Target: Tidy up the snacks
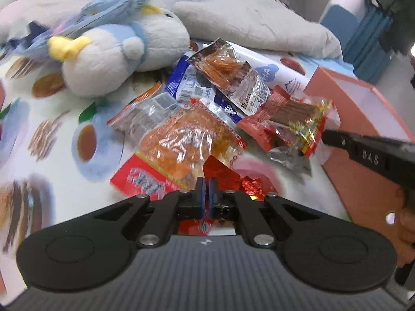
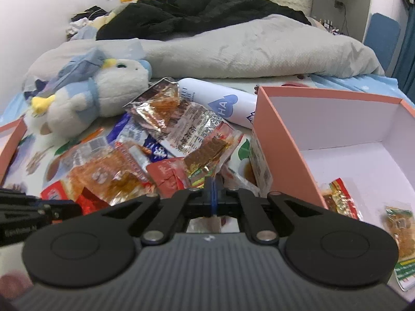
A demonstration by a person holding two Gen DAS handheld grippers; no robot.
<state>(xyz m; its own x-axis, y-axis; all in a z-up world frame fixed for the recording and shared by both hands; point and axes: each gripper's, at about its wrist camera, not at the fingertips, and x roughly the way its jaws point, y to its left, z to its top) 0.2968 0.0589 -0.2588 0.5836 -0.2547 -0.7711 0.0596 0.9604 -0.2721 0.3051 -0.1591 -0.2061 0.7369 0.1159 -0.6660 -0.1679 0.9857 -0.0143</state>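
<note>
One plush toy (image 2: 96, 98), white and pale blue with yellow tips, lies on the bed. One white bottle (image 2: 220, 102) with a blue heart label lies beside the snack pile. One pink open box (image 2: 329, 119) stands to the right, and the corner of a second pink box (image 2: 11, 142) shows at the left edge. Inside the open box are two snack packets (image 2: 339, 197), with part of a third at the lower right. The loose pile (image 2: 166, 140) holds roughly eight packets, overlapped so an exact count cannot be told: about three clear with orange contents, three red, one blue and white. One grey blanket (image 2: 259, 49) and one black garment (image 2: 186, 10) lie behind.
</note>
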